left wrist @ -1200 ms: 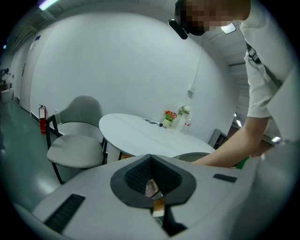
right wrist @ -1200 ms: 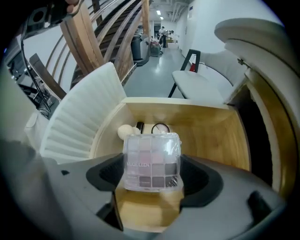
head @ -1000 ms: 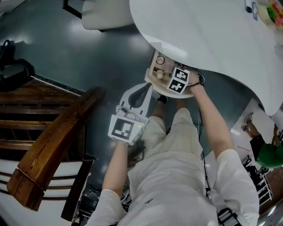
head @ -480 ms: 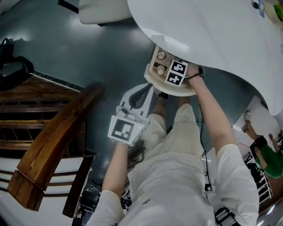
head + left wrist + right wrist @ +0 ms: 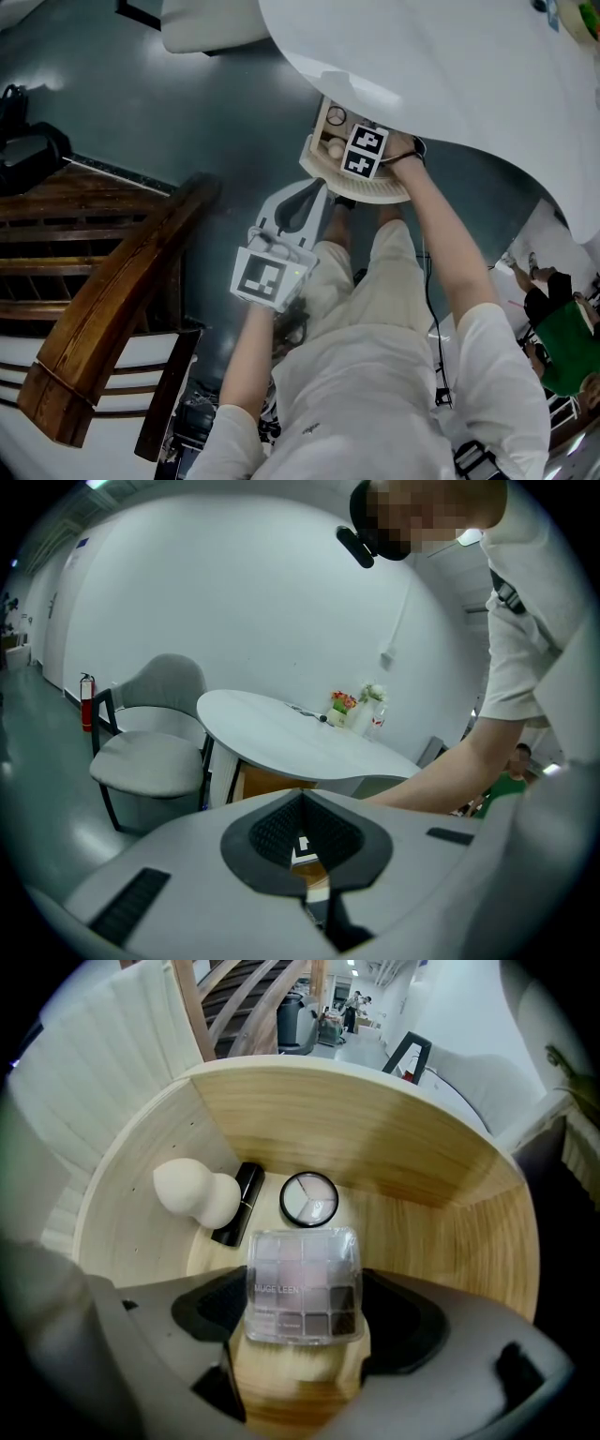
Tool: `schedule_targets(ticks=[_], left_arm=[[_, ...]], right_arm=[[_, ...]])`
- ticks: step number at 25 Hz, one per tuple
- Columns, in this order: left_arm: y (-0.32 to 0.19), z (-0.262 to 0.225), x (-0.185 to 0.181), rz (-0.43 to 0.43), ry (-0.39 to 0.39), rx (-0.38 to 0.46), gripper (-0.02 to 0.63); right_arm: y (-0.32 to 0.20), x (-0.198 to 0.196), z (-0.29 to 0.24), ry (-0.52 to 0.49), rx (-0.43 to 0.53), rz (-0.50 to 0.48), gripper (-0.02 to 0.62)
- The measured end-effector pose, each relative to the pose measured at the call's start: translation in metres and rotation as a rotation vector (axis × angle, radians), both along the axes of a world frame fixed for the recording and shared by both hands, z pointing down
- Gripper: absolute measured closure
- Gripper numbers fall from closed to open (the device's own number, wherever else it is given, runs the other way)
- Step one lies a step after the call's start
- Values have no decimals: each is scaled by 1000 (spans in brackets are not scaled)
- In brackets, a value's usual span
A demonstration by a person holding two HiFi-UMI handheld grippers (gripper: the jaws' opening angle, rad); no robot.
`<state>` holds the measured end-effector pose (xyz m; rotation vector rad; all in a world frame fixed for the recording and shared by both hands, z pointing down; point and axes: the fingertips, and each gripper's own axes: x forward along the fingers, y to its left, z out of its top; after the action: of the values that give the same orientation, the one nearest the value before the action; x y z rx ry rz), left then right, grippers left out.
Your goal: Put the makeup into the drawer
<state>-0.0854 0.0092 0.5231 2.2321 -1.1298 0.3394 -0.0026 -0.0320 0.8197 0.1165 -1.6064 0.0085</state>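
The right gripper [image 5: 302, 1290], clamped on the palette [image 5: 302, 1279], has pushed deeper into the drawer [image 5: 375, 1101]. Compact [image 5: 309, 1198] and sponge [image 5: 195, 1192] lie just ahead. Only lowering and release seem left. The left gripper [image 5: 300, 797], closed and empty, hangs well back.

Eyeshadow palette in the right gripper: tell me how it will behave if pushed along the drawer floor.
The eyeshadow palette looks flat and rigid, so it should probably slide, not roll or tip. Its clear glossy lid may be slippery between the jaws. The pressed pans inside could crack if dropped.
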Motion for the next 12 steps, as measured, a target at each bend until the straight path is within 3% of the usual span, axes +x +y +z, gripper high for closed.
schedule_targets(ticks=[12], left_arm=[[4, -6, -5, -20, 0, 0, 598]], right_arm=[[9, 6, -17, -29, 20, -2, 218]])
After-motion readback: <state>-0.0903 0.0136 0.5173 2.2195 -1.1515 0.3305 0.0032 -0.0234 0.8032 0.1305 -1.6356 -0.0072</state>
